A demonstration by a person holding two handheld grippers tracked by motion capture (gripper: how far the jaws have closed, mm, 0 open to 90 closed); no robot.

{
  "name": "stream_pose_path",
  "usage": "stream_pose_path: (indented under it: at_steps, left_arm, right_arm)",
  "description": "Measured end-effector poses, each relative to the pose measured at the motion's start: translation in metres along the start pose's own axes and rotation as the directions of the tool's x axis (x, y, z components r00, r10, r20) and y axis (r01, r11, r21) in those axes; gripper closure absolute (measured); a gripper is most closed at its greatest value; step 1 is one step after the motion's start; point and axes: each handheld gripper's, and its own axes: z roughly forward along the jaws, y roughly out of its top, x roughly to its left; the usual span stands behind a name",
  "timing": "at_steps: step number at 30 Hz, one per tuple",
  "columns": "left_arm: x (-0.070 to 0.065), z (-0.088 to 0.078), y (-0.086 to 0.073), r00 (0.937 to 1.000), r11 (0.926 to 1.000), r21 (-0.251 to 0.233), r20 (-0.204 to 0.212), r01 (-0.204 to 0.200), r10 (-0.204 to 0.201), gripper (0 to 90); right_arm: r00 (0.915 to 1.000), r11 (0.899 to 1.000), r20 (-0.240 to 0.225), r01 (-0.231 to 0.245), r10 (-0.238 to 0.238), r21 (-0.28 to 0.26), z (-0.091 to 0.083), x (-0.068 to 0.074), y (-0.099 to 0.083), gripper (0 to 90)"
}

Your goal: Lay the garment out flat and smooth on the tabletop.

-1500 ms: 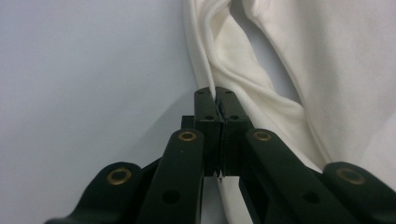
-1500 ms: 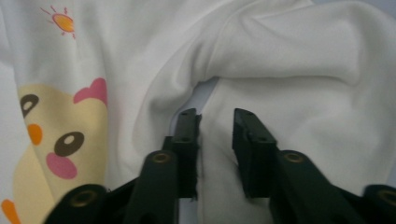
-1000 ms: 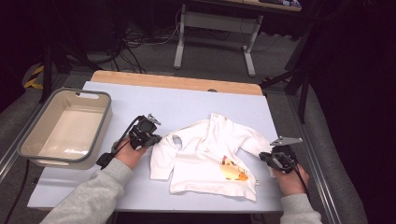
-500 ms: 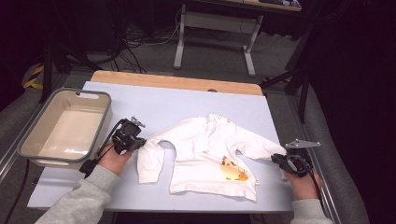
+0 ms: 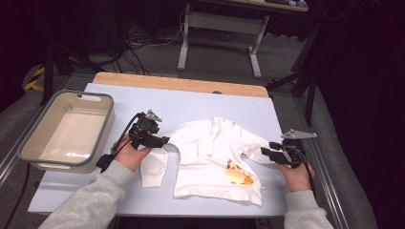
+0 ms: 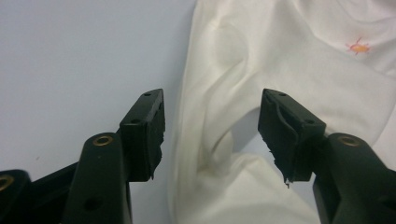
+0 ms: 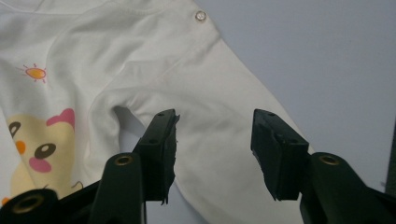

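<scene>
- Since the earlier frames, both sleeves of the white baby shirt [image 5: 217,160] have been drawn outward from the bunched-up body, and the garment now lies spread on the table [image 5: 191,102] with its sleeves out to either side.
- Left hand-held gripper [image 5: 160,140] has just been opening its jaws; in the left gripper view they stand spread, with the sleeve [image 6: 219,116] lying loose between them and neither pad pressing on the cloth.
- Right hand-held gripper [image 5: 267,153] has likewise just been opening; in the right gripper view its jaws are apart above the other sleeve [image 7: 219,121], the fabric lying flat on the table under them, not pinched.
- In the high view the left sleeve bends downward beside the left hand [image 5: 131,155], its cuff pointing toward the table's near edge; the right sleeve runs out toward the right hand [image 5: 296,174].
- On the shirt's front, a yellow and pink cartoon print [image 5: 239,174] sits near the lower hem, and a small orange sun [image 7: 35,72] shows in the right gripper view.
- A snap button [image 7: 201,15] sits at the shoulder seam.
- A grey plastic tub [image 5: 28,143] stands at the table's left edge, well apart from the shirt.
</scene>
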Motion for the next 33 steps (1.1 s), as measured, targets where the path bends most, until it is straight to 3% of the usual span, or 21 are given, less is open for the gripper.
stream_pose_path:
  at_steps: [8, 14, 17, 23, 26, 27, 31, 33]
  left_arm:
    - [0.005, 0.019, 0.012, 0.9995, 1.0000, -0.006, 0.031, -0.004, 0.004, 39.2]
    - [0.008, 0.034, 0.020, 0.9992, 1.0000, -0.004, 0.039, 0.002, -0.001, 38.7]
    - [0.009, 0.044, 0.023, 0.9986, 0.9998, 0.021, 0.052, -0.006, 0.005, 40.9]
    - [0.008, 0.057, 0.027, 0.9992, 0.9980, 0.062, 0.038, -0.014, 0.012, 52.7]
    - [0.004, 0.064, 0.029, 0.9993, 0.9950, 0.092, 0.009, -0.038, 0.037, 66.2]
    - [0.004, 0.066, 0.030, 0.9992, 0.9941, 0.101, 0.009, -0.040, 0.040, 66.2]
    - [0.003, 0.072, 0.030, 0.9989, 0.9912, 0.123, 0.002, -0.047, 0.047, 78.6]
    - [0.006, 0.073, 0.029, 0.9995, 0.9914, 0.127, 0.002, -0.031, 0.031, 84.4]
  right_arm:
    - [0.9999, 1.000, -0.006, -0.009, 0.009, 0.020, 0.023, -0.005, 0.011, 47.1]
    - [0.9994, 0.998, 0.028, -0.020, 0.019, 0.054, 0.042, -0.013, 0.016, 42.9]
    - [0.9985, 0.997, 0.043, -0.036, 0.033, 0.069, 0.050, -0.018, 0.017, 42.3]
    - [0.9944, 0.994, 0.092, -0.060, 0.052, 0.094, 0.062, -0.027, 0.019, 40.3]
    - [0.9927, 0.990, 0.106, -0.071, 0.058, 0.120, 0.069, -0.030, 0.020, 41.6]
    - [0.9927, 0.990, 0.106, -0.071, 0.058, 0.120, 0.069, -0.030, 0.020, 41.6]
    - [0.9934, 0.987, 0.104, -0.065, 0.050, 0.147, 0.075, -0.029, 0.020, 46.5]
    - [0.9941, 0.987, 0.094, -0.068, 0.055, 0.147, 0.076, -0.028, 0.020, 52.4]
